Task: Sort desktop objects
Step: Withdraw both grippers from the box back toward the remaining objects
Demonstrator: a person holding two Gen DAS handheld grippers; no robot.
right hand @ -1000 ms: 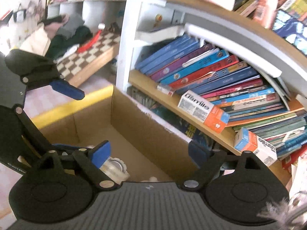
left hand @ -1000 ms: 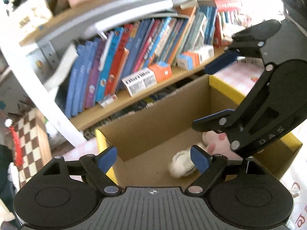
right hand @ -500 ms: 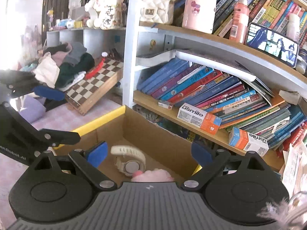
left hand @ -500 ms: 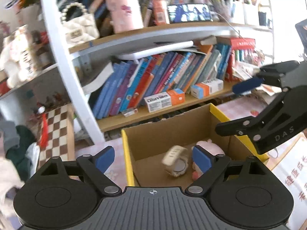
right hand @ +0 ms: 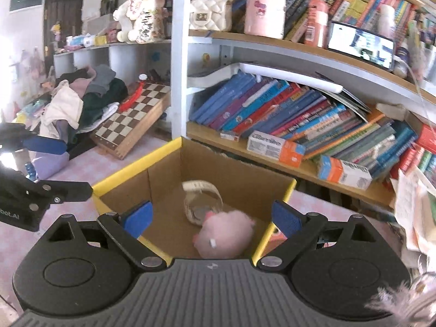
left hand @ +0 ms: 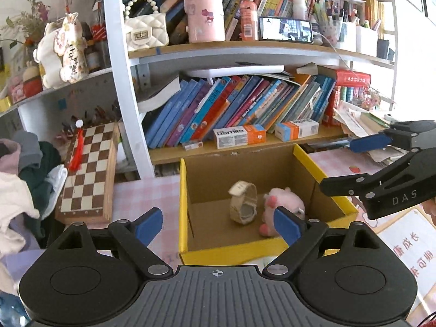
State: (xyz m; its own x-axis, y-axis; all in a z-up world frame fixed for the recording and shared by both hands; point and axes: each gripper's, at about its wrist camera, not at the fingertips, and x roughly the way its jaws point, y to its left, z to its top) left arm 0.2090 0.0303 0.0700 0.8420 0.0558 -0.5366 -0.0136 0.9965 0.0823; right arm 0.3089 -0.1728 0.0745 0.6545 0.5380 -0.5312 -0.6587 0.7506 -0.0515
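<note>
An open cardboard box (left hand: 185, 190) (right hand: 130, 171) with yellow-taped rims stands on the pink checked desk. On its floor rest a cream wristwatch (left hand: 243, 203) (right hand: 201, 199) and a pink plush pig (left hand: 283, 204) (right hand: 226, 234), side by side. My left gripper (left hand: 218, 224) is open and empty, back from the box's near rim. My right gripper (right hand: 211, 218) is open too, with nothing between its blue pads, above the near right corner of the box. Each gripper shows at the edge of the other's view: the right gripper (left hand: 387, 169), the left gripper (right hand: 41, 163).
A bookshelf with slanted books (left hand: 245, 109) and toothpaste boxes (left hand: 239, 136) rises just behind the box. A folded chessboard (left hand: 87, 174) and a heap of clothes (left hand: 21, 179) lie to the left. Papers (right hand: 414, 199) pile up at the right.
Both grippers have pulled back and up from inside the box and levelled out. The watch and the plush pig, first close under the fingers, now lie further off on the box floor.
</note>
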